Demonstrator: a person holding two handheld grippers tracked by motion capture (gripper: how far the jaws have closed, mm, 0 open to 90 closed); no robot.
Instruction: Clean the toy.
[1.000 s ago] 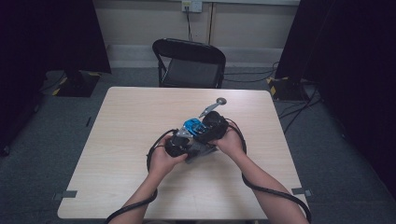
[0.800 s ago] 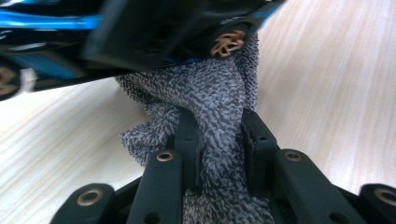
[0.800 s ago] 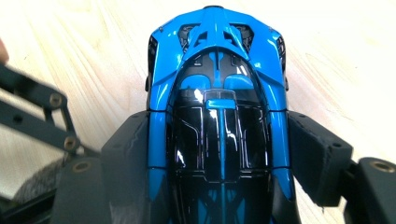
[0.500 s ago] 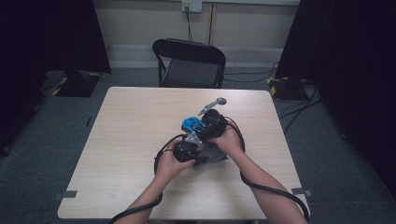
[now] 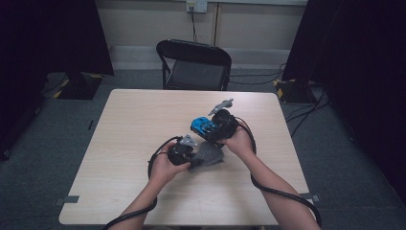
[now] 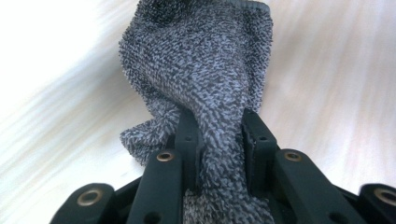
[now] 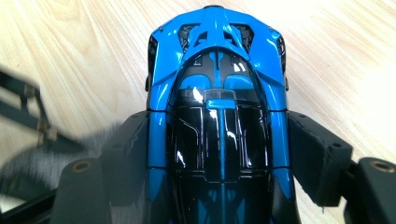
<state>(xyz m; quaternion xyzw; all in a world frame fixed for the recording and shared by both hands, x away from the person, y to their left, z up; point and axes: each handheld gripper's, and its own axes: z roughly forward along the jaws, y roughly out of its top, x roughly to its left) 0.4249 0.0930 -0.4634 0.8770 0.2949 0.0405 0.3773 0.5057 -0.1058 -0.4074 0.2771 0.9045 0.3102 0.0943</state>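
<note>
**Two grippers, two things: cloth in my left, toy car in my right**

Two grippers are working close together near the middle of the pale wooden table [image 5: 134,143], one in each of my hands. My left gripper [image 6: 219,126] is pinching a grey knitted cloth [image 6: 205,70]; its jaws are standing nearly closed, with a bunched fold of the fabric squeezed between the two black pads. The rest of the cloth is spreading out beyond the jaws and lying on the table surface. In the high view, my left gripper [image 5: 184,151] is sitting just in front of my left hand [image 5: 165,165], and the cloth [image 5: 208,154] is lying between my two hands.

My right gripper [image 7: 219,154] is clamping a blue and black toy car [image 7: 217,93]. Its jaws are standing fairly wide, one pad pressing on each flank of the car body, and the car's far end is pointing away from me over the wood. In the high view, the car [image 5: 203,126] is sitting just beyond the cloth, with my right gripper [image 5: 221,125] and right hand [image 5: 239,141] behind it.

A black folding chair [image 5: 194,64] is standing beyond the far edge of the table.
</note>
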